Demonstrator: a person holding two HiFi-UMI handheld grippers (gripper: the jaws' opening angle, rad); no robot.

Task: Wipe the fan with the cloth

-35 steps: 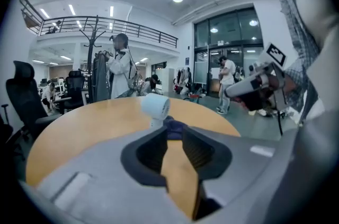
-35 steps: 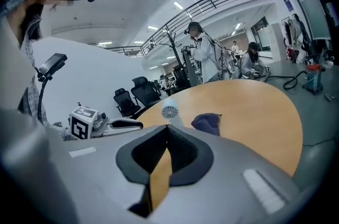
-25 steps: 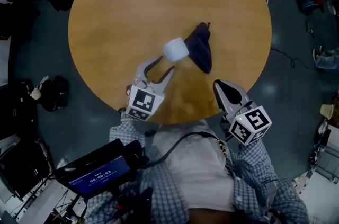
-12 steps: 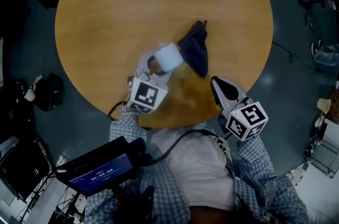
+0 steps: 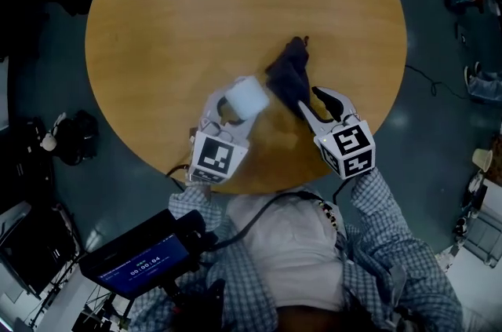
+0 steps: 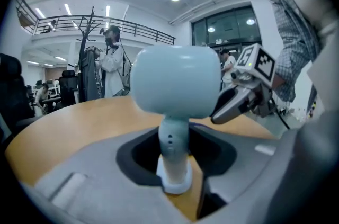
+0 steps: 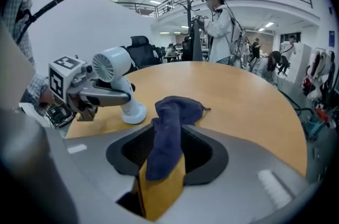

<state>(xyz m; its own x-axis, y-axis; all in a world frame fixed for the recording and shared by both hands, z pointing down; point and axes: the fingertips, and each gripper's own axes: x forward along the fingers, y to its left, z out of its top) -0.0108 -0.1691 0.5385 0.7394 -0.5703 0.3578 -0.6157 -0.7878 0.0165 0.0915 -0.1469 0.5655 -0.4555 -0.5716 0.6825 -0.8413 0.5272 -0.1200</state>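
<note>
The fan (image 5: 249, 97), small and white, is standing upright on its round foot with its stem rising right between the jaws of the left gripper (image 5: 229, 112). Those jaws have just been closing in but are standing apart, with a gap showing on either side of the stem (the pads are not pressing on it). The fan's blunt head is sitting above the jaw tips. The cloth (image 5: 289, 75), dark blue and crumpled, is lying just to the right of the fan, its near end running in between the jaws of the right gripper (image 5: 312, 101). Those jaws have just been opening and are spreading wide, flanking the cloth without pinching it. The two grippers are sitting close side by side, both pointing away from the person, whose checked sleeves (image 5: 392, 244) are showing behind them. Fan and cloth are both resting on the round wooden table (image 5: 172, 16), near its edge on the grippers' side
</note>
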